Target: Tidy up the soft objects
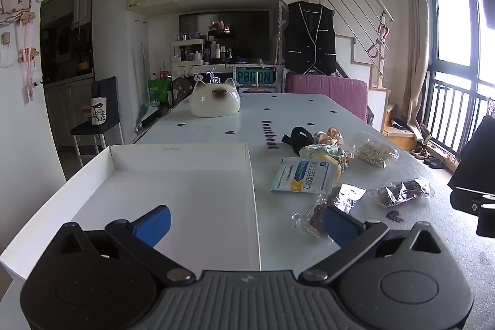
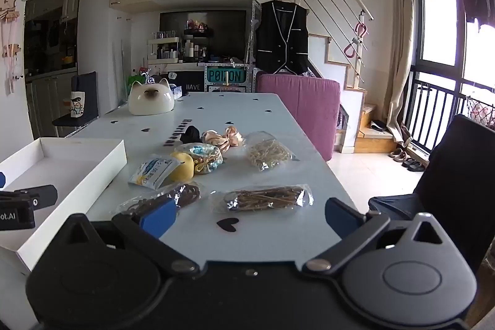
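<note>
Hovering with jaws wide apart and empty, the left gripper [image 1: 244, 221] and right gripper [image 2: 249, 217] face the bench [image 2: 263, 110]. The white tray [image 1: 185, 194] sits empty at the left, likely the destination for the bagged hair ties [image 2: 263, 198] and scrunchies [image 2: 222, 138] clustered just beside it.

Daylight pours through the tall window [image 2: 445, 30] on the right, railing [image 2: 433, 107] below it, curtain [image 2: 402, 57] drawn aside. A staircase [image 2: 334, 20] climbs the back wall, a black vest [image 2: 282, 39] hanging before it. A pink chair [image 2: 303, 110] stands at the white worktop [image 2: 263, 231]; cluttered shelves [image 2: 173, 48] stand behind.
</note>
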Tool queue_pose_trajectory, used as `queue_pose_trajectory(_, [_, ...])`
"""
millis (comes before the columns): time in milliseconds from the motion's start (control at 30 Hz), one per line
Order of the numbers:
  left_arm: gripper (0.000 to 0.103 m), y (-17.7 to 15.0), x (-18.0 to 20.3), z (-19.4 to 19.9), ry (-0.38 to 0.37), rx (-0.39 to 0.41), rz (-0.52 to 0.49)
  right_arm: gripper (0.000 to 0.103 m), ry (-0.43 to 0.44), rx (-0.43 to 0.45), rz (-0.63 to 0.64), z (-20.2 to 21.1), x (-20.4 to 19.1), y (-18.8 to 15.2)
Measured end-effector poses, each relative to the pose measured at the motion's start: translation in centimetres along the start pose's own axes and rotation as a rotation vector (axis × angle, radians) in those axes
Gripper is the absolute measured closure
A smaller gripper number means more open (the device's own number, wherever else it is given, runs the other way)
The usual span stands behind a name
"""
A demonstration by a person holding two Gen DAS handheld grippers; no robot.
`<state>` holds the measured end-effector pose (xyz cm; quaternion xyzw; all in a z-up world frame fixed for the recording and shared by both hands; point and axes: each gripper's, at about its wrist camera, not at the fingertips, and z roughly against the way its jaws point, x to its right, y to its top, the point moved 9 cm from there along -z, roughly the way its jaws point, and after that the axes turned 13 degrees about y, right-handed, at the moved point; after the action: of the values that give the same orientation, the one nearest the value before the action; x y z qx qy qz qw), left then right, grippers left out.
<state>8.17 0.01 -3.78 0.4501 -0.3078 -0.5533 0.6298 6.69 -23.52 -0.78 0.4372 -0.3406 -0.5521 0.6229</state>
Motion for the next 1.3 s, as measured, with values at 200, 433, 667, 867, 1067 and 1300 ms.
queue_pose_trajectory(200, [0.000, 0.01, -0.01, 0.00, 0.005, 0.003, -0.004, 0.000, -0.001, -0.007, 0.000, -0.03, 0.01, -0.14])
queue_pose_trajectory(433, [0.000, -0.01, -0.01, 0.03, 0.002, 0.001, -0.003, 0.000, -0.004, -0.007, 0.002, 0.09, -0.12, -0.16])
queue_pose_trajectory(667, [0.000, -0.02, 0.00, 0.00, 0.002, -0.001, -0.003, 0.000, -0.001, -0.008, -0.003, 0.01, 0.01, -0.23])
queue_pose_trajectory(867, [0.000, -0.03, 0.00, 0.00, 0.002, -0.002, -0.004, 0.000, -0.001, -0.008, -0.004, 0.03, 0.01, -0.25])
queue_pose_trajectory(1067, [0.000, -0.03, 0.00, -0.01, 0.002, -0.003, -0.003, 0.000, -0.001, -0.010, -0.004, 0.05, -0.01, -0.28])
queue_pose_trajectory(1300, [0.000, -0.04, 0.02, -0.01, 0.000, -0.004, -0.003, 0.000, 0.000, -0.010, -0.005, 0.05, -0.04, -0.30])
